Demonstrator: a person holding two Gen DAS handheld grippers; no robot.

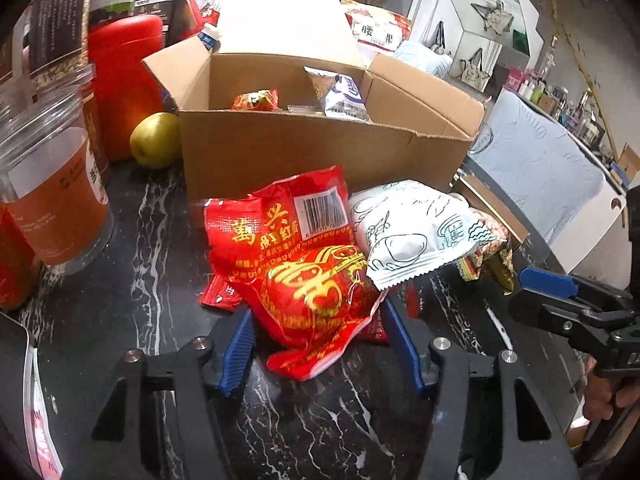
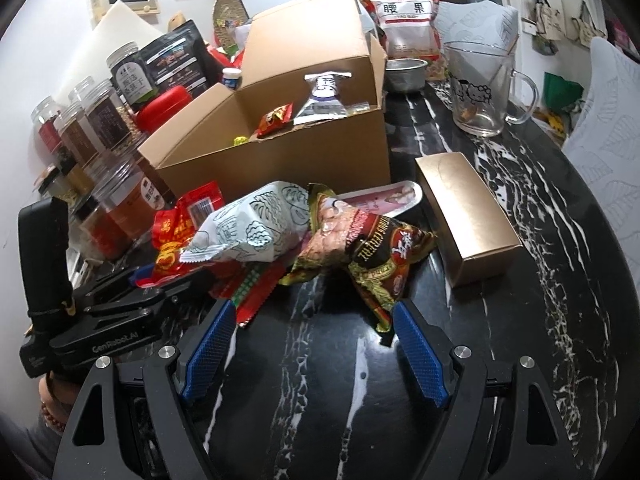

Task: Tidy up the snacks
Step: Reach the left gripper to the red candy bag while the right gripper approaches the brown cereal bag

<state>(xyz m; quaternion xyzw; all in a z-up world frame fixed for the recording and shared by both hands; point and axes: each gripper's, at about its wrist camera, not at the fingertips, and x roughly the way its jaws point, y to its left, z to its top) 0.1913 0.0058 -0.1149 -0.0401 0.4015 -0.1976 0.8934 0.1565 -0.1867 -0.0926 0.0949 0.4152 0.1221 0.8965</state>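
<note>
While both fingers gape, the left gripper straddles the red packet

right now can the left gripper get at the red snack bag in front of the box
Probably yes. The left gripper is open, its blue fingers flanking the near end of the red snack bag. Nothing lies between them; the white snack pack overlaps only the bag's right edge.

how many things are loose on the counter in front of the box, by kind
Large snack bags: 3 (red bag, white doodle-print bag, dark gold-edged bag)
Flat pink packet: 1
Gold carton: 1
Small red sachets under the pile: at least 2, more may be hidden
Total: at least 7
</note>
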